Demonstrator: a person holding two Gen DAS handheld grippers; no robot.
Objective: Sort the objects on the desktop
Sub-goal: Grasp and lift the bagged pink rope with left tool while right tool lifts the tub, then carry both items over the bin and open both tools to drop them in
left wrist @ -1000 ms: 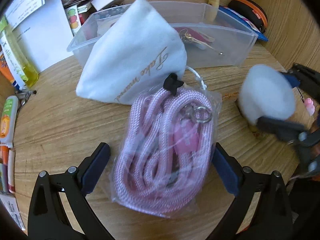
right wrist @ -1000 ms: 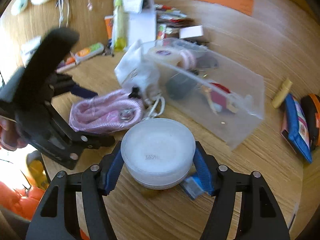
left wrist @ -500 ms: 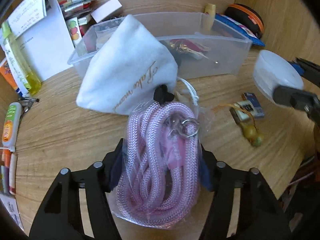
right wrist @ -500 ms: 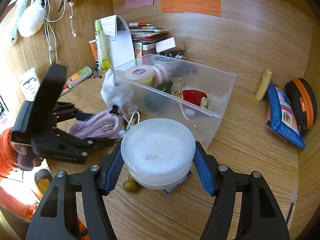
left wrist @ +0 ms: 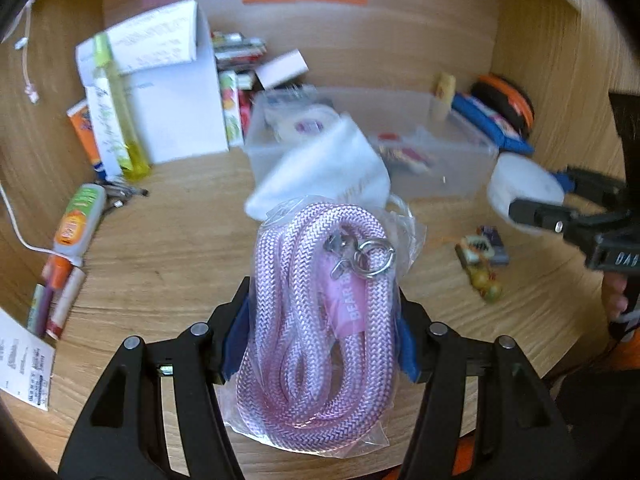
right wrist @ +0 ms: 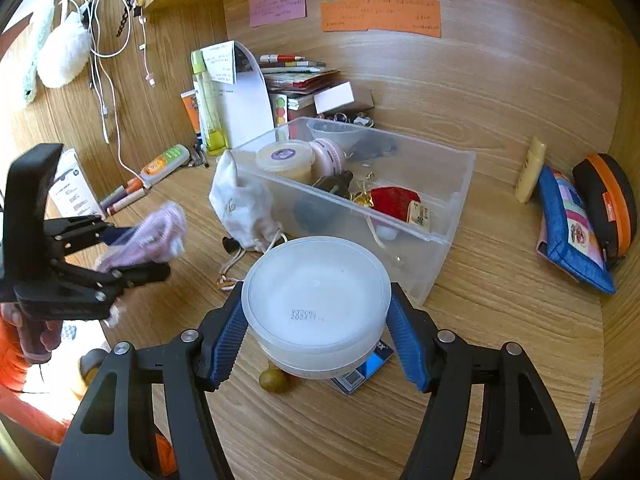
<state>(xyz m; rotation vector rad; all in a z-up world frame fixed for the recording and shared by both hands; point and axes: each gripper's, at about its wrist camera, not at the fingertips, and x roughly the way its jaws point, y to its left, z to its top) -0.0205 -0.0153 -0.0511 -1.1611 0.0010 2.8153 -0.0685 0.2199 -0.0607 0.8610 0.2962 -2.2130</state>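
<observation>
Left gripper (left wrist: 322,338) clamped rope bag (left wrist: 320,320), long axis toward bin (left wrist: 452,176) | right gripper (right wrist: 316,334) clamped tub (right wrist: 316,304), base hidden | bin contents blurred.

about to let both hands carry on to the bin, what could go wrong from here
1. The left gripper holds the bagged pink rope through slippery plastic, well down its length; the top could sag or slip out.
2. The white pouch leans against the clear bin on the near side, so the rope could snag or drag it.
3. The right gripper pinches the round white tub by its smooth sides; tilting might let it slide.
</observation>
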